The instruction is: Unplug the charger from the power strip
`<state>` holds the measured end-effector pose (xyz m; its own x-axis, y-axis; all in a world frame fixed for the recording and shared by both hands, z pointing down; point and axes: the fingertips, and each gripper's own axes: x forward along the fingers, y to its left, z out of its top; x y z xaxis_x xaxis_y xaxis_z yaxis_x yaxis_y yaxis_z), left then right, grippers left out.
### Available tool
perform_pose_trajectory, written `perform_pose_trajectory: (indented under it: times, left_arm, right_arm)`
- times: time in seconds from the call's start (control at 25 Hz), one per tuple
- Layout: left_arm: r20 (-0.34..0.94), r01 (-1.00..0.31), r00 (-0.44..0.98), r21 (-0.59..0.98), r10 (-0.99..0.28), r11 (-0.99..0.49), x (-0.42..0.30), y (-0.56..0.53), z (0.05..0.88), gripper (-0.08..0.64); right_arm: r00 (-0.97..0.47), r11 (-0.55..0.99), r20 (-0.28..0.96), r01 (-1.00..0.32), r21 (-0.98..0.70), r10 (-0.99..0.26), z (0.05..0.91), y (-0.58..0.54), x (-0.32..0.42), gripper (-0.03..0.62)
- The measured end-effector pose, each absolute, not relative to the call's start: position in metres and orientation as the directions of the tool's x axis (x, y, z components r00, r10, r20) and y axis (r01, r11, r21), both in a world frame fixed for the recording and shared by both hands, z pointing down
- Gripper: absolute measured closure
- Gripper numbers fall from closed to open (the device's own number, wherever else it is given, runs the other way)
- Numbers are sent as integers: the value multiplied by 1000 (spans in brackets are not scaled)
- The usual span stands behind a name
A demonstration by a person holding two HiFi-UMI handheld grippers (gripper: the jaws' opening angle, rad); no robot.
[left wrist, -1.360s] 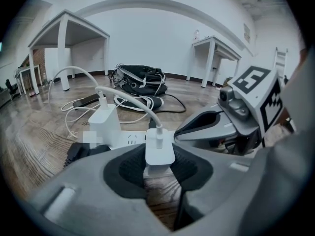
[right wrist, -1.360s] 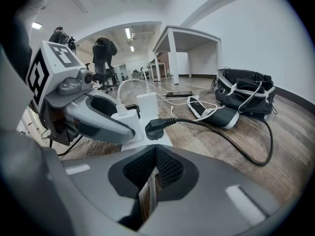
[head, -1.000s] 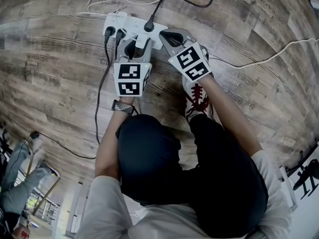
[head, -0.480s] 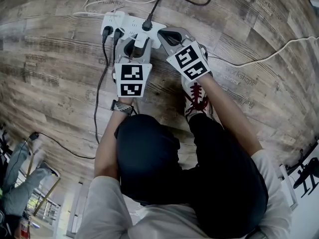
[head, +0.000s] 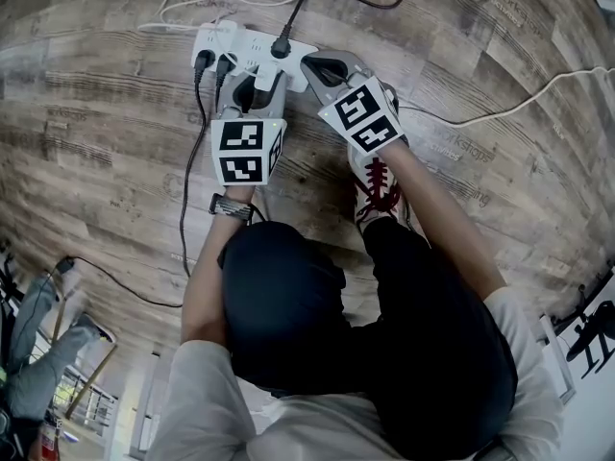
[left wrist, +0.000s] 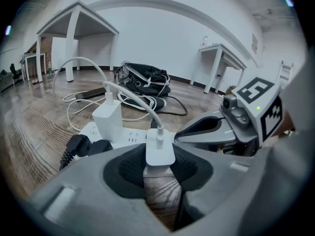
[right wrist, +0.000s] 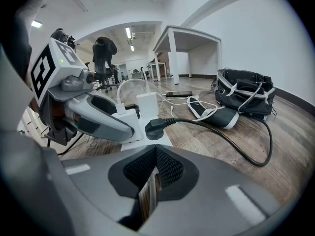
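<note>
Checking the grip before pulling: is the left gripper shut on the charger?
Shut: pads of the left gripper press both sides of the white charger.

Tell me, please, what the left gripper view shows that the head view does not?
Left gripper view only: the white charger clamped in the left gripper, and a black bag behind. Head view only: the person's wristwatch and red-laced shoe. Both: the power strip, its black plugs and the right gripper.

One power strip (head: 240,41), two white chargers (left wrist: 159,150) (left wrist: 108,121), three black plugs (head: 281,48) (head: 204,62) (head: 226,63) (two of them side by side), one black bag (right wrist: 244,90) and one shoe (head: 377,185) with red laces.
</note>
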<state>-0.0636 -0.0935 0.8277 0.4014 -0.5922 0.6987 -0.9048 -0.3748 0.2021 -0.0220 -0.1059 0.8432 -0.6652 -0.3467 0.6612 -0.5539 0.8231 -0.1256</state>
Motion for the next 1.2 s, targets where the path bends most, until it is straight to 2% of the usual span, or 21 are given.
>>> perform_pose_trajectory:
  times: [0.24, 0.4, 0.68, 0.92, 1.2]
  left_arm:
    - [721, -886, 364, 73, -590, -458, -61, -93, 827, 419]
    - [726, -886, 356, 63, -588, -459, -60, -93, 827, 420]
    - [712, -912, 396, 230, -580, -340, -66, -95, 824, 419]
    - [685, -910, 407, 249, -605, -330, -70, -96, 816, 420]
    - [592, -833, 521, 509, -614, -216, -73, -99, 805, 419]
  right_arm:
    - [-655, 826, 668, -553, -107, -352, 842, -107, -21, 591]
    - [-659, 826, 665, -553, -111, -352, 842, -107, -22, 591]
    - [-663, 826, 662, -551, -118, -349, 842, -106, -22, 591]
    - [-664, 826, 660, -552, -117, -351, 842, -107, -23, 591]
    - [-664, 824, 662, -554, -124, -347, 844, -105, -23, 591]
